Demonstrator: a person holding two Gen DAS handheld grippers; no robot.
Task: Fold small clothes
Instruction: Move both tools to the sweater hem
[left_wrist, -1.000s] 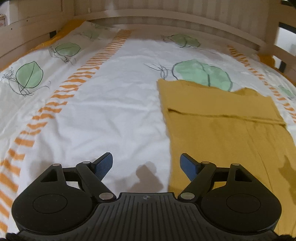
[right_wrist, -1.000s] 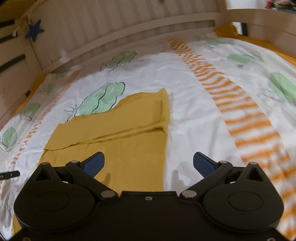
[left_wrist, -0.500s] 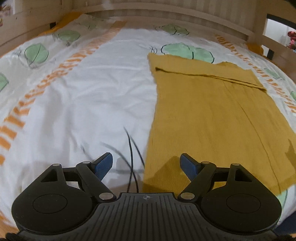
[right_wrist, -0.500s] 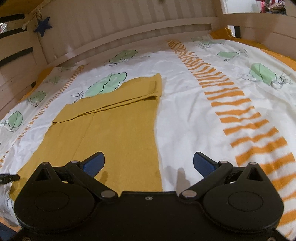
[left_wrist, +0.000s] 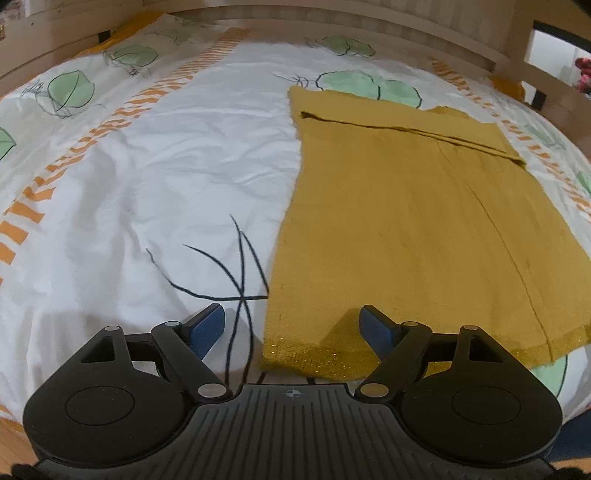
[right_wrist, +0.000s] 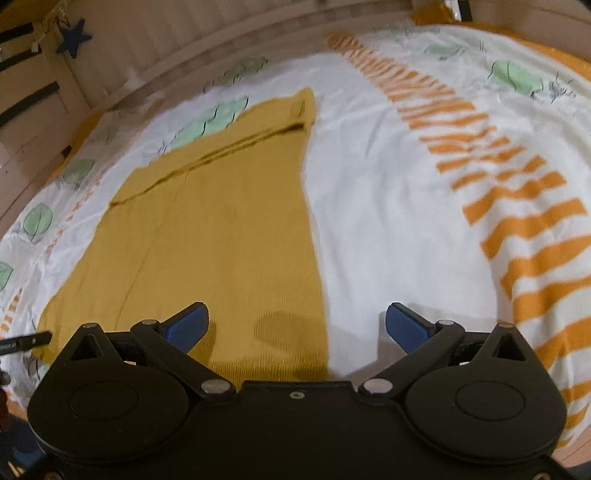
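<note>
While both tools gape, gripping nothing, the mustard garment (left_wrist: 413, 229) runs lengthwise away from them on the bed (left_wrist: 155, 177). Its near hem lies between the left tool (left_wrist: 291, 326) and right tool (right_wrist: 295, 325), each apparently poised over one corner

Both the left gripper (left_wrist: 291, 326) and the right gripper (right_wrist: 297, 323) are matte black, with round side discs, silver pivot screws and blue ribbed fingertips (left_wrist: 207, 326), the left's base grooved and bearing what looks like a small crosshair mark.
</note>
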